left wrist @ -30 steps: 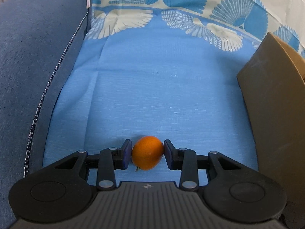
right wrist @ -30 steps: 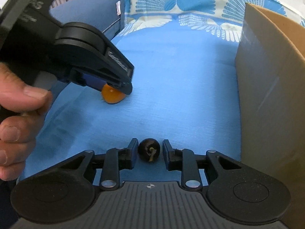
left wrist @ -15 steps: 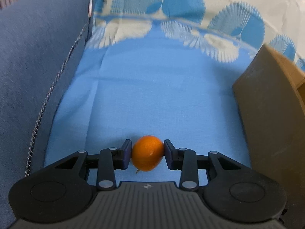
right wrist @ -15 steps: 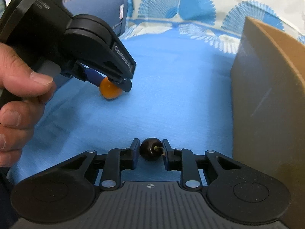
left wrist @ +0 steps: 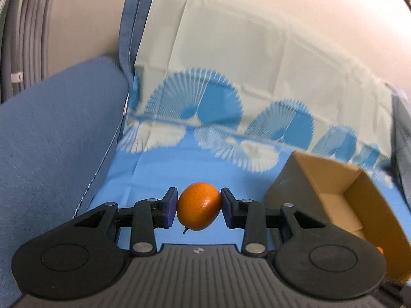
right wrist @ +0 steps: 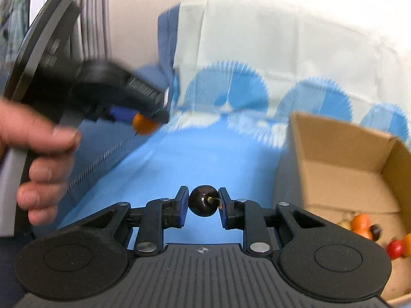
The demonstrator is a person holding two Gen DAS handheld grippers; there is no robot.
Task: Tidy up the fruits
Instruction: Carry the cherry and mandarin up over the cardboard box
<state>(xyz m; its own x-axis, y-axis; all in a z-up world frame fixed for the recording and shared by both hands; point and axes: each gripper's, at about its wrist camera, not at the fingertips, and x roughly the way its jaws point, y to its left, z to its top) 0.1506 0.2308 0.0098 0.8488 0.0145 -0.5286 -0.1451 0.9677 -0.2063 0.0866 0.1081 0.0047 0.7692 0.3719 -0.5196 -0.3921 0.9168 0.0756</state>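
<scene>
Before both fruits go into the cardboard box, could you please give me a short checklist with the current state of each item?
1. Left gripper clamped on the orange fruit: ok.
2. Right gripper clamped on the dark cherry: ok.
3. Both fruits lifted off the blue cloth: ok.
4. Cardboard box open on top: ok.
5. Free floor space in the box beside the fruits already inside: ok.
6. Either gripper already over the box opening: not ok, both are to its left.
</scene>
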